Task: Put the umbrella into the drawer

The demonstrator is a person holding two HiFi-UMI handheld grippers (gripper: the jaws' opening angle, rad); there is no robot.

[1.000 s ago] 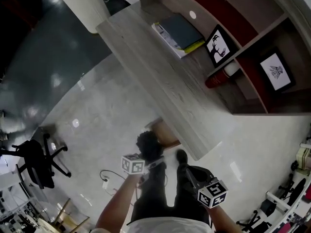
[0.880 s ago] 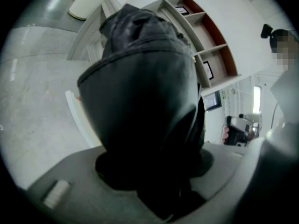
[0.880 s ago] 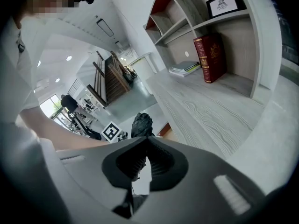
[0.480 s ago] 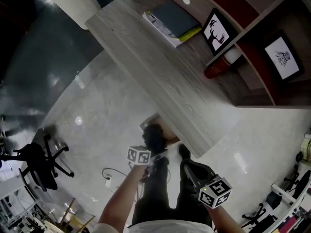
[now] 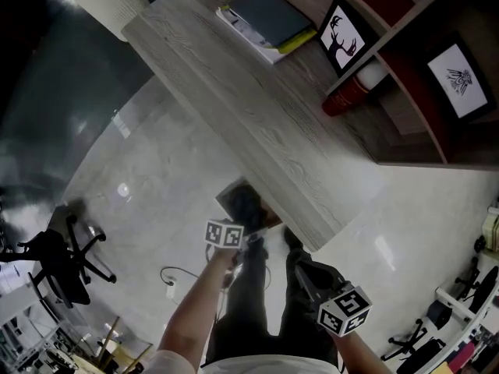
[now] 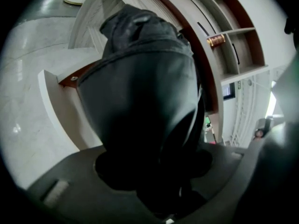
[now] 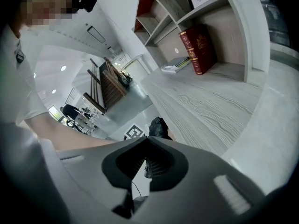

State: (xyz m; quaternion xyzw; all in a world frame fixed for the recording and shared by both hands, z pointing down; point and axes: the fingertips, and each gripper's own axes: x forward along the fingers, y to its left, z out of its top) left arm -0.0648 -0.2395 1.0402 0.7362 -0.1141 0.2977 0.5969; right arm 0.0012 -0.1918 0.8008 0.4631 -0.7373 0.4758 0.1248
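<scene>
A black folded umbrella hangs over the open drawer under the near end of the wooden desk. My left gripper is shut on its lower end. In the left gripper view the umbrella fills the picture between the jaws of the left gripper. Behind it there are the drawer's white front and brown inside. My right gripper hangs to the right, jaws shut and empty. From the right gripper the umbrella shows ahead by the desk edge.
Books lie on the desk's far end. Shelves at the right hold framed pictures and a red book. A black office chair and a cable are on the pale floor at the left. My legs stand below the drawer.
My left gripper has sunk with the umbrella toward the open drawer, which now shows more. The right gripper has dropped only slightly.
</scene>
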